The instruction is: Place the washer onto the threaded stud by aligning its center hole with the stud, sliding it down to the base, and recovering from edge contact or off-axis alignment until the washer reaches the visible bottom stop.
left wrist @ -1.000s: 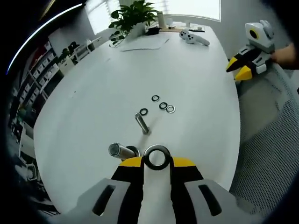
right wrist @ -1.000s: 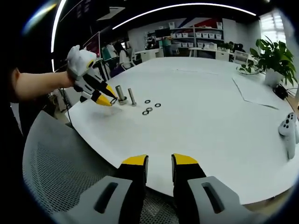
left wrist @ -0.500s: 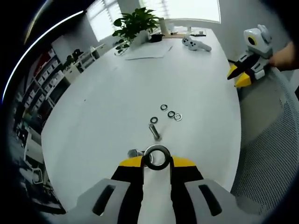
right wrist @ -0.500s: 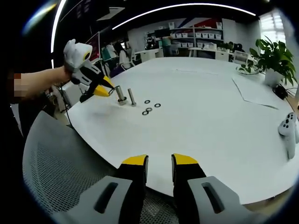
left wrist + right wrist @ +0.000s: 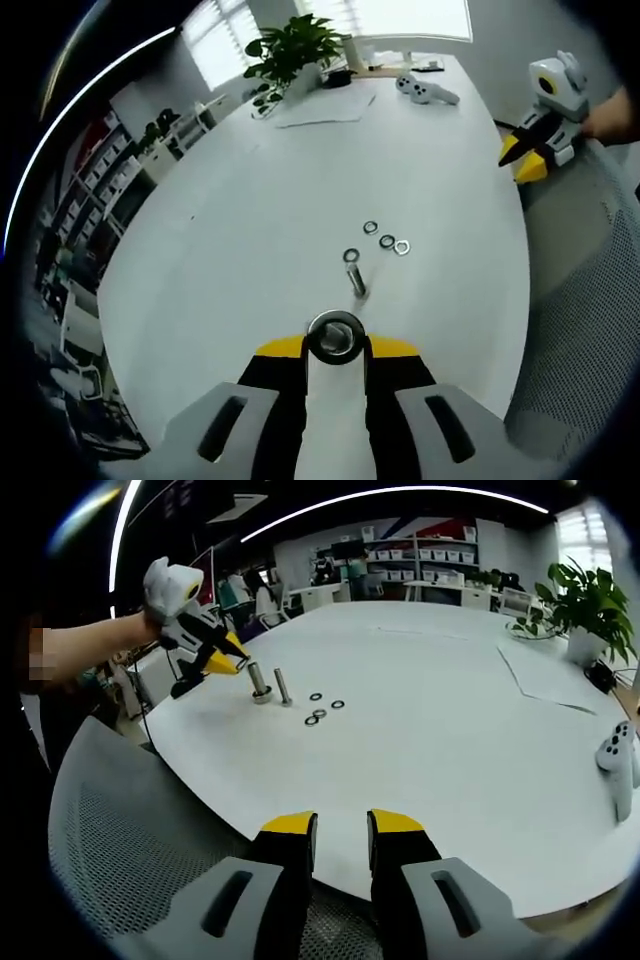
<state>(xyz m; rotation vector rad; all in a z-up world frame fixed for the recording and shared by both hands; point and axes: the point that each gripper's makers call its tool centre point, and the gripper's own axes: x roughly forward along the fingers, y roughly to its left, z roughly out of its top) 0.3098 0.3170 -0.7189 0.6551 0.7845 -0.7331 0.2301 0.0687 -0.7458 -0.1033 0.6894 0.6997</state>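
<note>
no readable text, labels, brands or numbers, paper sheets (image 5: pixel 555 685) on the table too small to read, shelf boxes (image 5: pixel 420 577) too blurred to read

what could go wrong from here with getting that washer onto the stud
The left gripper holds the washer pinched at one edge, so it may tilt and catch on the thick stud instead of sliding down. In the left gripper view the washer itself covers that stud, so alignment is hard to judge. The thin stud stands close beside it and could get bumped.
</note>
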